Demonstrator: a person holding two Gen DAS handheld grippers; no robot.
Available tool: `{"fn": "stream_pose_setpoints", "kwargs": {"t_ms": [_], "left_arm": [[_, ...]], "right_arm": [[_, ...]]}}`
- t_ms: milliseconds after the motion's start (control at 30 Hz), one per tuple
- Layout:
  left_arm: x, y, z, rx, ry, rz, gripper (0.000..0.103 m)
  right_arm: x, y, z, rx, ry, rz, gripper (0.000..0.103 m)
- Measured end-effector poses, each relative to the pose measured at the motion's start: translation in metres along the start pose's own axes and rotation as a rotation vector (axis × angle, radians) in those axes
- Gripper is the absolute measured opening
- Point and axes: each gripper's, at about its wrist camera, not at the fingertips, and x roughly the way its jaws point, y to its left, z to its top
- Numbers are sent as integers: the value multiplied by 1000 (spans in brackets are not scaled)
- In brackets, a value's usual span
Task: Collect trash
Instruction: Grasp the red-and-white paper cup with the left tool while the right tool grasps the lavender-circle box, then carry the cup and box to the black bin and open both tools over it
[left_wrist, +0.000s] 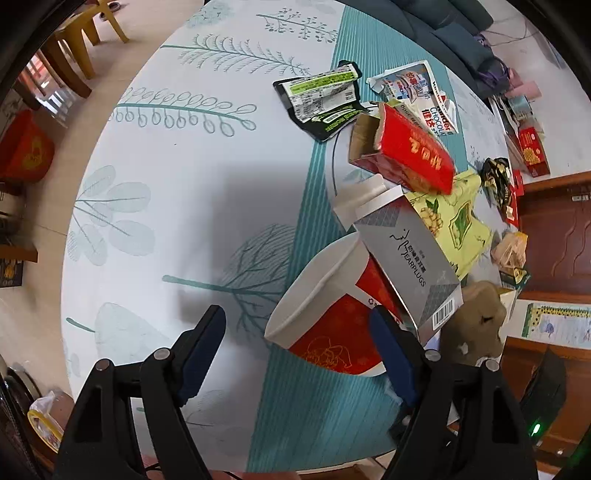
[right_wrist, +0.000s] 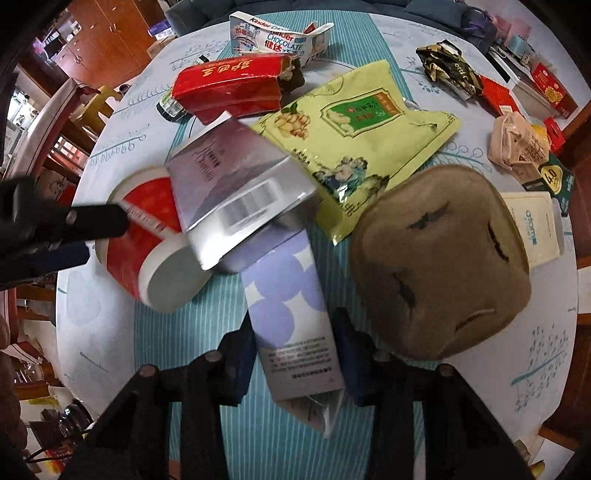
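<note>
Left wrist: silver box (left_wrist: 408, 254) reads "EARPLUGS", wrapper (left_wrist: 430, 107) "CHOCOLATE".

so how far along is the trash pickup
Nothing looks collected yet. In hand: the right gripper has its pads against the purple-spotted box; the left gripper is open around the red paper cup. Left on the table: silver earplugs box, red carton, yellow-green pouch, other wrappers.

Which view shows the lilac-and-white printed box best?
The right wrist view: the lilac-and-white box lies lengthwise between the right tongs, its pattern and small print clearly visible. The left wrist view shows almost nothing of it; the silver earplugs box and red paper cup cover that area.
</note>
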Motion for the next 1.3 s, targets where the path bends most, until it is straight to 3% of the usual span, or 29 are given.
{"fn": "stream_pose_setpoints", "kwargs": {"t_ms": [233, 367, 467, 533, 600, 733, 1000, 1300], "left_arm": [[9, -15, 6, 40, -11, -23, 81], [19, -25, 9, 70, 24, -57, 78], [28, -33, 7, 111, 55, -61, 54], [31, -37, 5, 143, 71, -64, 23], [33, -39, 2, 166, 94, -69, 20], [21, -41, -7, 238, 63, -52, 12], [-18, -45, -23, 349, 12, -36, 9], [-56, -62, -66, 454, -14, -87, 9]], "right_arm": [[-3, -7, -8, 65, 13, 58, 39], [-9, -14, -16, 117, 2, 96, 38], [-16, -20, -26, 151, -9, 113, 37], [-21, -26, -31, 175, -19, 126, 37], [-27, -31, -35, 195, -33, 133, 37], [-39, -37, -47, 222, -55, 149, 37], [-66, -33, -55, 237, -84, 180, 37], [-98, -29, -67, 224, -143, 175, 37]]}}
